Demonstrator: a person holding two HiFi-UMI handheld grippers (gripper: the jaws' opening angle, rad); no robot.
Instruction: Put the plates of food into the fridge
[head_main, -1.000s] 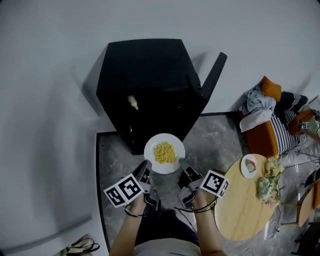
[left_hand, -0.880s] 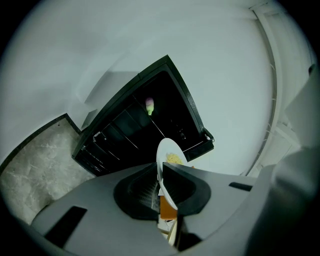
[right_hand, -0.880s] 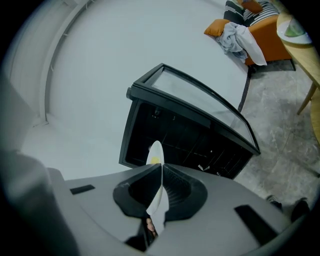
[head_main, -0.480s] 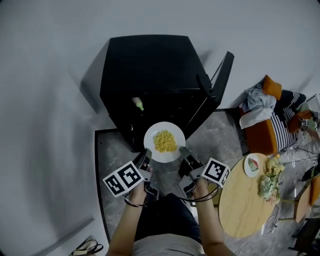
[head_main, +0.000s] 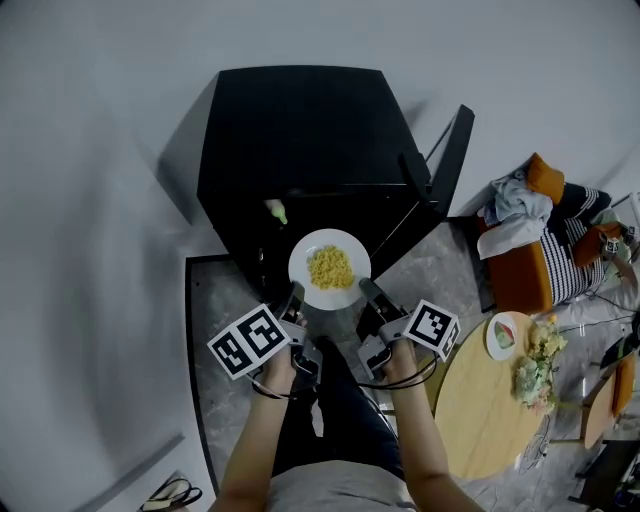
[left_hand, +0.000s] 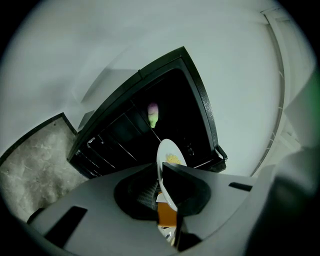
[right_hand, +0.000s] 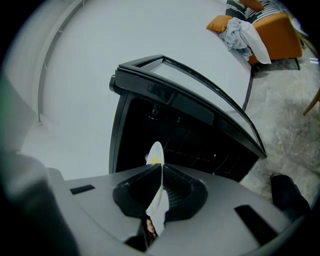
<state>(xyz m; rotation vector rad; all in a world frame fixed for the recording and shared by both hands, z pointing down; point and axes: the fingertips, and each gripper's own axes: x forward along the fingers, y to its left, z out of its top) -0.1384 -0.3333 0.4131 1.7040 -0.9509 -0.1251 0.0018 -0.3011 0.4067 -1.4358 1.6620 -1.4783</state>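
Plate (head_main: 306, 256) held level before the open black fridge (head_main: 300, 130)
Round, smooth, white — face up, yellow food (head_main: 330, 267) heaped mid-plate; left gripper (head_main: 294, 302) and right gripper (head_main: 366, 291) clamp opposite rims.

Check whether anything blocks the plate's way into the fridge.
Nothing visible does. The door stands open at the right, and the plate, clamped at its rim by the left gripper and right gripper, is at the fridge opening. A small green thing sits inside, left of the plate.
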